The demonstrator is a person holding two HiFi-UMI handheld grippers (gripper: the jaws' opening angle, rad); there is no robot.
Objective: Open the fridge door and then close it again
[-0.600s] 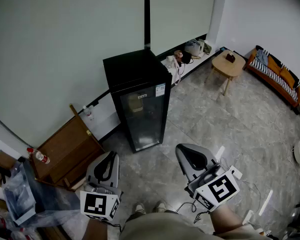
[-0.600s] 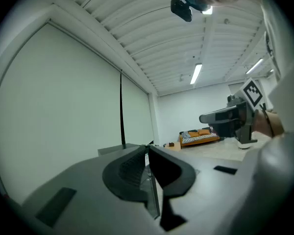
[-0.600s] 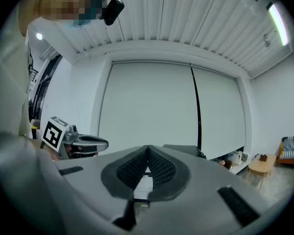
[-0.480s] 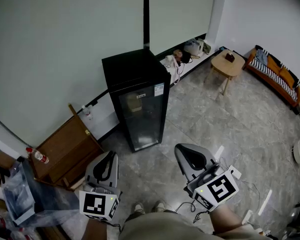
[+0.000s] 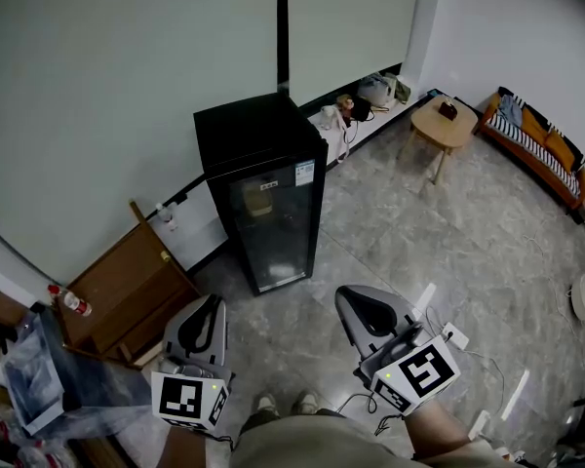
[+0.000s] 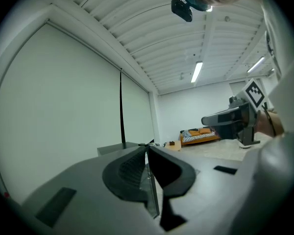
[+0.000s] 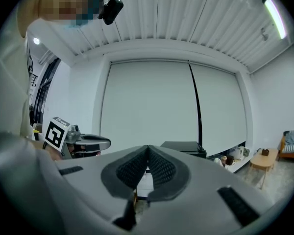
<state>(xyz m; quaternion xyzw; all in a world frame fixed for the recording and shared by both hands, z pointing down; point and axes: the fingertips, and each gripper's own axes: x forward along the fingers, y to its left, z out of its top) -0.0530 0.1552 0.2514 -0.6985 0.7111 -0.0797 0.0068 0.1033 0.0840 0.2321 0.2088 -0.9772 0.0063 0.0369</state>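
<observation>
At 12 o'clock, glass-door fridge (image 5: 249,130), door (image 5: 276,224) closed. Left gripper (image 5: 216,301) at 7, right gripper (image 5: 342,294) at 5; both jaws together, empty.

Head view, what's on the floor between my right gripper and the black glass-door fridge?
Nothing; the head view shows only bare grey stone floor between the right gripper and the tall black glass-door fridge.

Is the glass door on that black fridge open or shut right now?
Shut. The glass door lies flush against the fridge, with no gap showing along its edges.
</observation>
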